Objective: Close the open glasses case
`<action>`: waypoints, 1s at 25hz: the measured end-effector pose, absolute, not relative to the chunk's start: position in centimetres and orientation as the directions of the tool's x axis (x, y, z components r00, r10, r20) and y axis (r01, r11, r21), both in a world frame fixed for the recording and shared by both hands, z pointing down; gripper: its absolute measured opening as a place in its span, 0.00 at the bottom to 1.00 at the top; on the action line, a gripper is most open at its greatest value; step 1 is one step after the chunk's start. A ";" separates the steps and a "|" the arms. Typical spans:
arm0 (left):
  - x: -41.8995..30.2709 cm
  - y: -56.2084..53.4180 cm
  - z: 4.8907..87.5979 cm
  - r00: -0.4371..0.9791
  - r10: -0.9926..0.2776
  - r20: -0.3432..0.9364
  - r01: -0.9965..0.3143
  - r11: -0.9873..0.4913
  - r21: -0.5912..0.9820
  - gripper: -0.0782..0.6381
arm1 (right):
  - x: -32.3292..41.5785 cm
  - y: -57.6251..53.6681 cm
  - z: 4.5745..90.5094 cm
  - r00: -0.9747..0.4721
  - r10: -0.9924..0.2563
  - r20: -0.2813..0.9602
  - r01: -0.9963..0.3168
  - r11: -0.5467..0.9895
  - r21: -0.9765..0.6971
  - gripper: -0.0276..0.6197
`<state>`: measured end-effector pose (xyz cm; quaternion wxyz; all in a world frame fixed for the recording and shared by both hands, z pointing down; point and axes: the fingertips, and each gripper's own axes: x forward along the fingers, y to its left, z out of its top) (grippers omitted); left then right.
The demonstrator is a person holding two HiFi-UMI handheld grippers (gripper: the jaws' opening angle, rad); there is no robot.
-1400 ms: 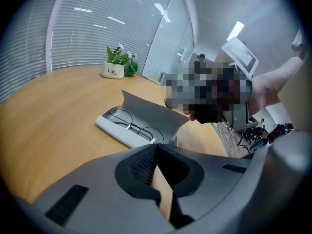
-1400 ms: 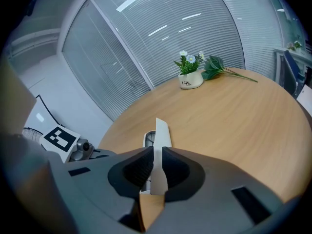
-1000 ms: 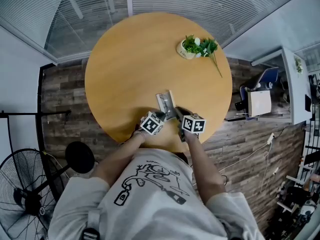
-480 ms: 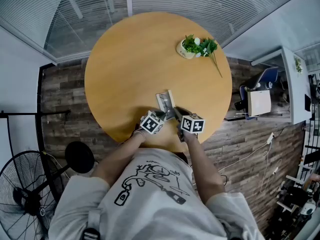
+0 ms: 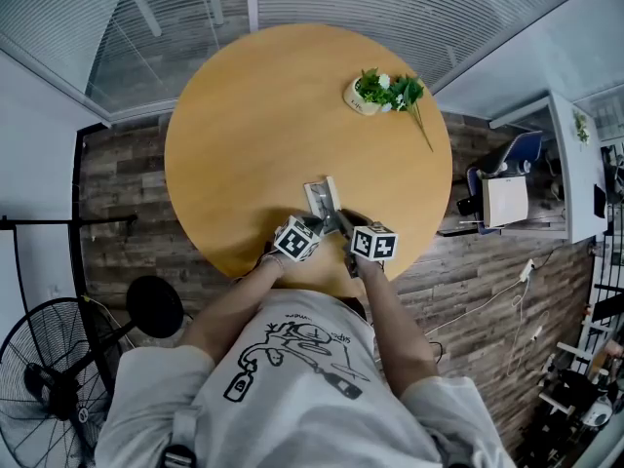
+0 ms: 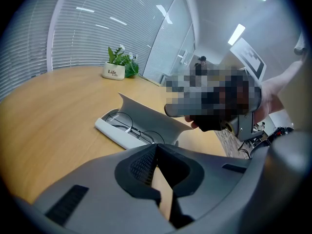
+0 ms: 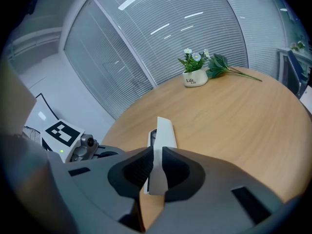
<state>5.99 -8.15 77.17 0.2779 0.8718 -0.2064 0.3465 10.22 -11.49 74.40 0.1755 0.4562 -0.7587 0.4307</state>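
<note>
The glasses case (image 5: 323, 201) is set near the close edge of the round wooden worktop (image 5: 253, 115), right in front of the person. It is open. Its white tray (image 6: 114, 133) lies flat, and round glasses (image 6: 130, 126) can be seen inside it. Its lid (image 7: 161, 135) is stood up along the tray's right side. The long way of the case is pointed away from the person.

The right hand-held gripper (image 7: 155, 156) is lined up with the lid's length, and the near end of the lid is pinched between its jaws. The left hand-held gripper (image 6: 157, 149) is pressed closed with nothing in it. It is held just beside the tray, on the open side.

To shut the case, the lid would probably have to be tipped over to the left, down onto the tray. The right one is already on the lid, so it is best placed for that. The left one sits where the lid would come down, so it may get in the way.

A small white pot of flowers (image 5: 369, 94) is set far across the worktop, well apart from the case.
</note>
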 end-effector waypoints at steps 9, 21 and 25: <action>5.9 -8.3 77.4 0.670 -0.169 0.723 -0.564 -0.749 0.348 0.13 | 9.7 -11.5 74.6 -0.528 -0.537 0.659 -0.841 0.219 -0.495 0.15; 6.0 -8.1 77.0 0.673 -0.162 0.721 -0.563 -0.746 0.357 0.13 | 8.9 -11.2 74.6 -0.533 -0.528 0.661 -0.839 0.224 -0.497 0.15; 6.2 -8.3 77.0 0.680 -0.168 0.714 -0.561 -0.746 0.359 0.13 | 8.9 -11.2 74.7 -0.530 -0.527 0.664 -0.841 0.225 -0.493 0.15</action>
